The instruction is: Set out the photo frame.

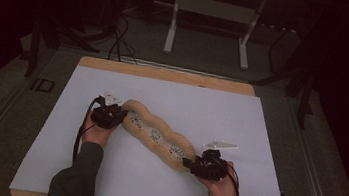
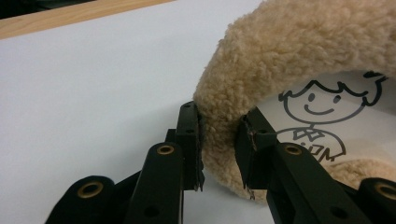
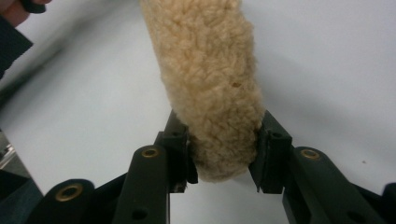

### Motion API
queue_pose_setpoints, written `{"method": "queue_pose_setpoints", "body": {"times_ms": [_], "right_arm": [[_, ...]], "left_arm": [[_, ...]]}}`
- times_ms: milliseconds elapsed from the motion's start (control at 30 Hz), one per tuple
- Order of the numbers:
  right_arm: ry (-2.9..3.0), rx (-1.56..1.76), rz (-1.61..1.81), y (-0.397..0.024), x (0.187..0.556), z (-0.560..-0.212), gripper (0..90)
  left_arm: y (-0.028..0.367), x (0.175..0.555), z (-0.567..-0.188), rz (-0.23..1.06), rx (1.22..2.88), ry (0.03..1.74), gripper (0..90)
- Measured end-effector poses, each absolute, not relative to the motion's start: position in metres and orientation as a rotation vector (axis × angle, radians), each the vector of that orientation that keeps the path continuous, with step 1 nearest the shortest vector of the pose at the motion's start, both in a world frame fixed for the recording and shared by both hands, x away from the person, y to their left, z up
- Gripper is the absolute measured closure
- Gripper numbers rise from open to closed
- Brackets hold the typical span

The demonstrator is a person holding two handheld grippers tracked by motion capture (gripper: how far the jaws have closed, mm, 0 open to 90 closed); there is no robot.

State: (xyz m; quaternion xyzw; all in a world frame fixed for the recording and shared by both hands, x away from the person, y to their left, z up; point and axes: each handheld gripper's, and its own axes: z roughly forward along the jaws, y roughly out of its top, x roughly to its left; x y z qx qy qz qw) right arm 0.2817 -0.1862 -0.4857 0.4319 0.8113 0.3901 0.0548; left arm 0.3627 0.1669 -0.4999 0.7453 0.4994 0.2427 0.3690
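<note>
Table [image 1: 165, 73] of pale wood carries a white sheet [image 1: 221, 114] in a dark room; a metal stand [image 1: 212, 17] and cables [image 1: 119, 41] sit on the grey floor beyond. A fleecy strip [image 1: 155, 133] lies slantwise on the sheet. Left gripper [image 1: 118, 117] clamps its far end, right gripper [image 1: 189, 163] its near end.

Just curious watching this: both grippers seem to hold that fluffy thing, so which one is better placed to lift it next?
Neither clearly. The left gripper pinches the fleece item at its far rim; the right gripper clamps its near end. Lifting with both looks likeliest.
</note>
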Motion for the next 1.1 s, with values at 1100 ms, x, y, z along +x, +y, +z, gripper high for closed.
{"method": "queue_pose_setpoints", "body": {"times_ms": [1100], "right_arm": [[2.395,1.229,1.115,-0.185,0.289,-0.485,65.2]], "left_arm": [[0.173,0.308,-0.507,0.72,1.792,1.383,73.9]]}}
